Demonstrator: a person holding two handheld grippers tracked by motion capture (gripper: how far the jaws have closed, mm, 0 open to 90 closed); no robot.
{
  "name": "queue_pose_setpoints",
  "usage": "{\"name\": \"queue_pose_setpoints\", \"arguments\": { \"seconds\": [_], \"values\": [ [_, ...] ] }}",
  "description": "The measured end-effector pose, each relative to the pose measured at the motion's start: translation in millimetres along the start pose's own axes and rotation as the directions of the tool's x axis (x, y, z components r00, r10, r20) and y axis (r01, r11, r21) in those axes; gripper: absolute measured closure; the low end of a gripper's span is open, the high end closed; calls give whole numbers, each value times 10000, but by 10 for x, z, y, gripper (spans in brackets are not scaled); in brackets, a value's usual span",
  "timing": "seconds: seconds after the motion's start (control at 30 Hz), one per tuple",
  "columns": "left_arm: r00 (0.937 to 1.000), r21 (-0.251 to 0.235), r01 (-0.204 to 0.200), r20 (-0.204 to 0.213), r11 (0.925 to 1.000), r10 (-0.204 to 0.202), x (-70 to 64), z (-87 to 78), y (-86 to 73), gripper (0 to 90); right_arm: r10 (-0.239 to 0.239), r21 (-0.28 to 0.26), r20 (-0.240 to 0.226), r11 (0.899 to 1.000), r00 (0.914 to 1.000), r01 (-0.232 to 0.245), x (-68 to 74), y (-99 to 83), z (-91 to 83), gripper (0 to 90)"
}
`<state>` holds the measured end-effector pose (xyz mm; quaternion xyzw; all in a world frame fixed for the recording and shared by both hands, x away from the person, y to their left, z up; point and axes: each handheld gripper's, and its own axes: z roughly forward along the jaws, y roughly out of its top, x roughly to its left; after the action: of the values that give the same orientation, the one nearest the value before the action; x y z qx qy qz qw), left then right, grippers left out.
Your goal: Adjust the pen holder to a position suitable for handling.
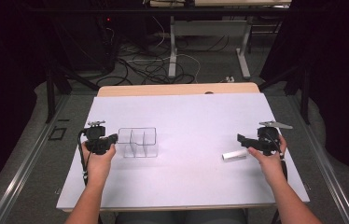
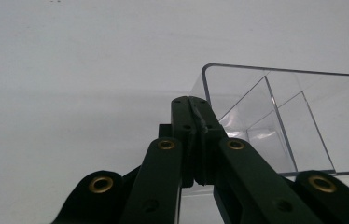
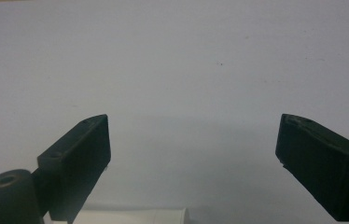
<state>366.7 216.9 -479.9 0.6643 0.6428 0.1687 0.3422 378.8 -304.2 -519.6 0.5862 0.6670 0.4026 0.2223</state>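
A clear plastic box (image 1: 137, 142) with inner dividers stands left of centre on the white table. My left gripper (image 1: 115, 138) is at the box's left wall. In the left gripper view its jaws (image 2: 189, 100) are pressed together, with nothing seen between them, right beside the corner of the clear box (image 2: 275, 88). I cannot tell if they touch it. A small white bar (image 1: 234, 156) lies at the right. My right gripper (image 1: 240, 139) hovers just above and behind it, open. In the right gripper view the wide-apart jaws (image 3: 191, 119) frame bare table, with the white bar (image 3: 135, 216) at the bottom edge.
The white table top (image 1: 191, 116) spreads between the box and the bar. A wooden strip (image 1: 177, 89) runs along its far edge. Beyond it the floor holds cables and grey desk legs (image 1: 172, 51). The person's forearms come in from the bottom.
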Motion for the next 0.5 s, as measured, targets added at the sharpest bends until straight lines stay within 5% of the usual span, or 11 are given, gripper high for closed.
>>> {"name": "queue_pose_setpoints", "arguments": {
  "seconds": [0.5],
  "values": [
    [9949,-59,-722,701,9974,725,-436,165,7,900,-66,76,-81,9999,9999,67,18,-3,6,104]
  ]
}}
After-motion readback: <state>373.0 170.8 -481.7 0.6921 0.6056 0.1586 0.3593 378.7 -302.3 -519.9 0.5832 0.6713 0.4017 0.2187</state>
